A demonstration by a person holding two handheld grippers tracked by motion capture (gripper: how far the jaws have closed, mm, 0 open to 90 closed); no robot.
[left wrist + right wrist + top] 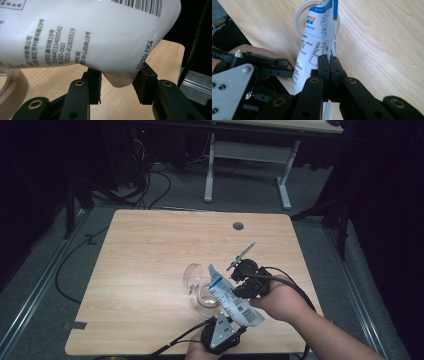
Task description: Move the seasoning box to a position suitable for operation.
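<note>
My left gripper sits nearest me at the table's front edge, its grey plate up. Along its jaws I see them standing apart with the bottom corner of a white pouch hanging between them; the right-hand pad touches the pouch's edge, the left-hand one sits just under its belly, so they are spread around the corner rather than clamped.

The pouch is soft and plump, white, printed with rows of small black text, a date code along its side seam and a barcode near its base. From above it slants from just over my left gripper up and away to the left, with a blue band near its upper end.

My right gripper holds it just beyond, from the right side. In its own view the jaws are pressed together on the pouch's flat sealed edge, the blue-and-white printed face turned left.

Past the pouch's far end, a clear glass jar stands on the wood under it, with a rounded clear lid tilted just beside it. A small round hole lies well beyond, near the table's far edge.
</note>
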